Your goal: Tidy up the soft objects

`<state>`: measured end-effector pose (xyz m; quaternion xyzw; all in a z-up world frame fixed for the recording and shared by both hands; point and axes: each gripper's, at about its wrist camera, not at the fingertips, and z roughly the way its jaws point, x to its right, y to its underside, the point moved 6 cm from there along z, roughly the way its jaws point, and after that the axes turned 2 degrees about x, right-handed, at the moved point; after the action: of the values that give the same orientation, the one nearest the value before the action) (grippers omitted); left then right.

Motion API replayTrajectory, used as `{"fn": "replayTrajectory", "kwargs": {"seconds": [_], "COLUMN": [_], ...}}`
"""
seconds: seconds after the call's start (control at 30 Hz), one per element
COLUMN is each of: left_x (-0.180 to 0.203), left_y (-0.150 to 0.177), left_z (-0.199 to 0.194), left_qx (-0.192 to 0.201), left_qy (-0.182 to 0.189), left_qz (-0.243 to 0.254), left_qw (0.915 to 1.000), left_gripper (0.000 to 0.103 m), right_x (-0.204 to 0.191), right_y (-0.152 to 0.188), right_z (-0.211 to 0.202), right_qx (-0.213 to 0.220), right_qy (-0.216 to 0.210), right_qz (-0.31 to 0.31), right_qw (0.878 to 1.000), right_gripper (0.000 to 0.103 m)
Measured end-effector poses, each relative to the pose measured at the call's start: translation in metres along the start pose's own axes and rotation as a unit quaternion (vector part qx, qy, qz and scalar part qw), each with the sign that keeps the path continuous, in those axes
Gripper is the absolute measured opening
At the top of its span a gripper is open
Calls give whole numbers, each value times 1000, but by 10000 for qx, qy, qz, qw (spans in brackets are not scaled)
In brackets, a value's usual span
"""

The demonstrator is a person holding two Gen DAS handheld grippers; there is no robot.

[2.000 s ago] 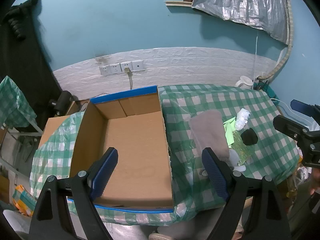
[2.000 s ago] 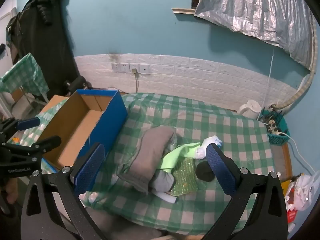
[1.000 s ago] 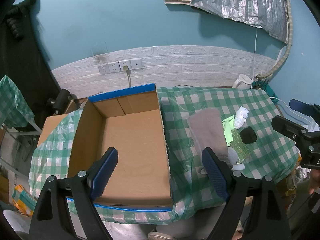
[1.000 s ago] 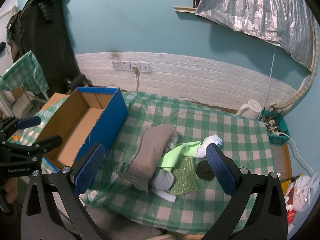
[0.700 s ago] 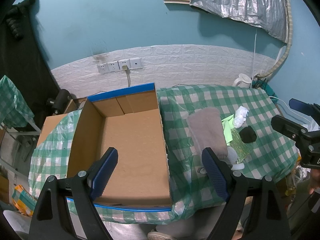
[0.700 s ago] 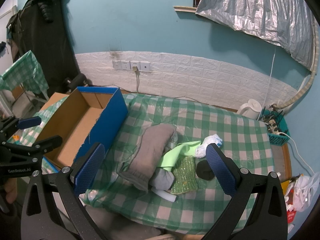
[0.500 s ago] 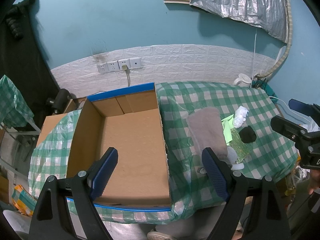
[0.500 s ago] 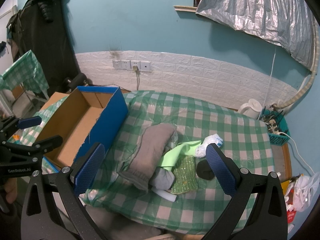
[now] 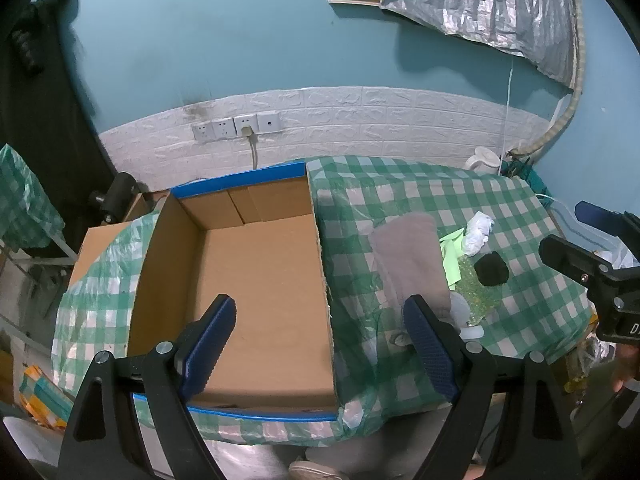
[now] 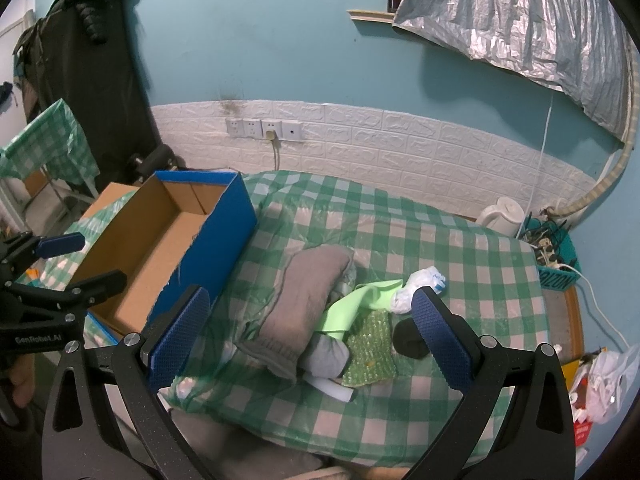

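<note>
An empty blue-edged cardboard box [image 9: 256,280] [image 10: 168,248] stands at the table's left. To its right lies a pile of soft things: a grey folded cloth [image 10: 308,296] [image 9: 412,256], a light green cloth [image 10: 360,300], a green bubble-wrap piece [image 10: 370,352], a white crumpled bag [image 10: 420,282] [image 9: 478,232] and a black sponge [image 10: 408,342] [image 9: 491,268]. My left gripper [image 9: 318,332] is open and empty above the box's near edge. My right gripper [image 10: 308,324] is open and empty above the pile's near side.
The table has a green checked plastic cover [image 10: 460,240]. A white kettle [image 10: 502,210] and a teal basket of cables [image 10: 556,264] stand at the far right. Wall sockets [image 10: 264,128] are behind. A second covered table [image 10: 44,148] is at the left.
Almost nothing has changed. Both grippers stay open and nearly still; the views drift only slightly.
</note>
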<state>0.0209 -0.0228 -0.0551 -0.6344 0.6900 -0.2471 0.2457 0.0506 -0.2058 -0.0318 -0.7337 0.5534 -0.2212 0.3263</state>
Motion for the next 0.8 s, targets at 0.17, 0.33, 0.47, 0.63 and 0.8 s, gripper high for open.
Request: {"fn": "replayTrajectory", "kwargs": {"seconds": [0.17,0.33,0.47,0.63,0.8], "left_x": [-1,-5,-7,-2,8], "left_y": [-2,-7,-9,-11,-8], "left_z": [2,4,6,8,19], "left_qx": [-52,-111,-128,-92,-262], "left_qy": [-9,-15,10,98,214], "left_qz": [-37,-41,-26,12,51], "left_qw": [10000,9999,9999,9999,9994], "left_gripper": [87,87,87,87,87], "right_x": [1,1,3,13,27], "right_y": [1,1,11,19,21], "right_z": [1,1,2,3,6], "right_qx": [-1,-12,-19,-41,-118], "right_qy": [4,4,12,55,122], "right_qz": [2,4,28,108,220], "right_qw": [10000,10000,10000,9999,9996], "right_gripper": [101,101,101,101,101]}}
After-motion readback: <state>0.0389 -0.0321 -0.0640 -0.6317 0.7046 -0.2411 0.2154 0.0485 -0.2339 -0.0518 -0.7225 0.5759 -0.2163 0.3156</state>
